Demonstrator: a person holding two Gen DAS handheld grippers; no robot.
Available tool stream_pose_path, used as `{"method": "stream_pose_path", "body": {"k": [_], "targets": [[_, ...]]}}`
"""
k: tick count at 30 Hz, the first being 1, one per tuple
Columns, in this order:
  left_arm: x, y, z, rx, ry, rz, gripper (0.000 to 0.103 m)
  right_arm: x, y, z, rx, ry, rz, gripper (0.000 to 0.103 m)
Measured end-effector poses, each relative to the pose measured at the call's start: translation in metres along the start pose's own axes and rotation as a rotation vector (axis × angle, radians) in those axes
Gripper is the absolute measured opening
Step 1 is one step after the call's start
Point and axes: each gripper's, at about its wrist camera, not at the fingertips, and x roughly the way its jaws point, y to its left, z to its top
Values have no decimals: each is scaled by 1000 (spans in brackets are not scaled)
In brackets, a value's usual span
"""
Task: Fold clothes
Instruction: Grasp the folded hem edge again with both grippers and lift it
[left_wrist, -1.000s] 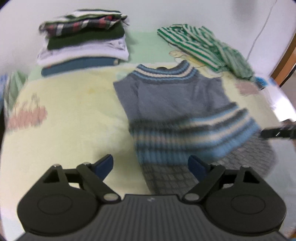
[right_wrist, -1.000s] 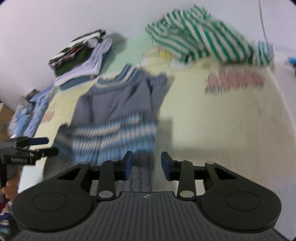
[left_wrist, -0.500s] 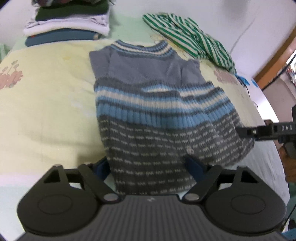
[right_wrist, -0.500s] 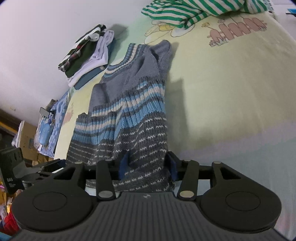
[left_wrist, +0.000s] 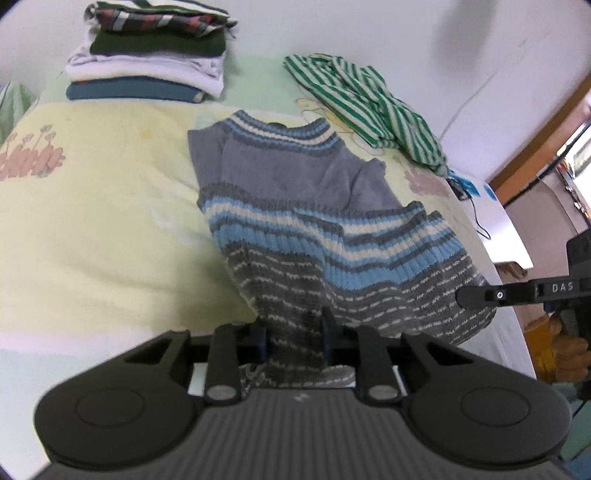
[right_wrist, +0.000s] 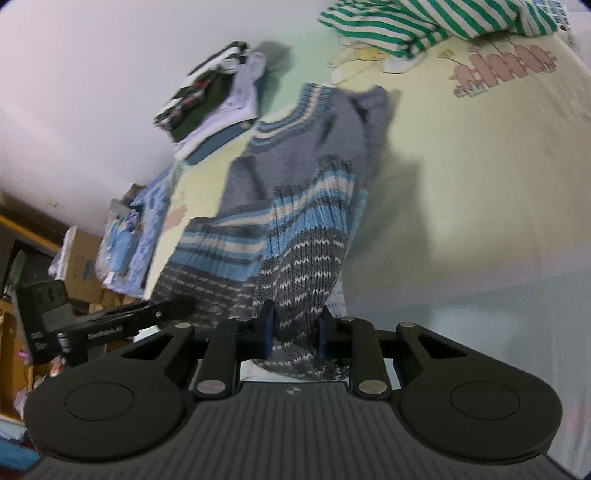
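A grey knit sweater (left_wrist: 295, 177) with blue and cream stripes lies on the yellow bedspread (left_wrist: 92, 206), collar toward the wall. My left gripper (left_wrist: 293, 330) is shut on the sweater's dark patterned hem at its left near corner. My right gripper (right_wrist: 293, 328) is shut on the hem at the right near corner of the sweater (right_wrist: 303, 177), and the fabric rises slightly off the bed there. Each gripper shows in the other's view: the right one (left_wrist: 480, 295) at the far right, the left one (right_wrist: 162, 314) at the lower left.
A stack of folded clothes (left_wrist: 147, 55) sits at the back left by the wall. A crumpled green-and-white striped shirt (left_wrist: 369, 99) lies at the back right. A hand (left_wrist: 557, 350) holds the right tool. Boxes and blue fabric (right_wrist: 125, 236) lie beyond the bed's left edge.
Both grippers came down to the sweater's near hem and shut on it; the left one was wide open a second ago. The hem corners now lift off the bed.
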Motion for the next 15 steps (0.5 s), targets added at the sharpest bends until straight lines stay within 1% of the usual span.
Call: {"method": "stream_pose_path", "body": {"k": [4,7,9,11,13,15], "targets": [[-8,4,-14,-4,45,-29,17,-10,12,-11,-10,32,14,23],[-15,5,-29,-8,75,-48,17,-13,8,-26,26,76,26,21],[-17,3,-38,13,93,-43,17,-13,5,-32,37,74,5,21],[-15,3,-43,31,93,-27,17,-14,1,-38,48,71,-15,21],[-9,6,-39,35,80,-18,17,-14,-2,-43,56,59,-32,22],[-2,6,-29,62,65,-12,18,-10,3,-40,30,13,-39,22]]}}
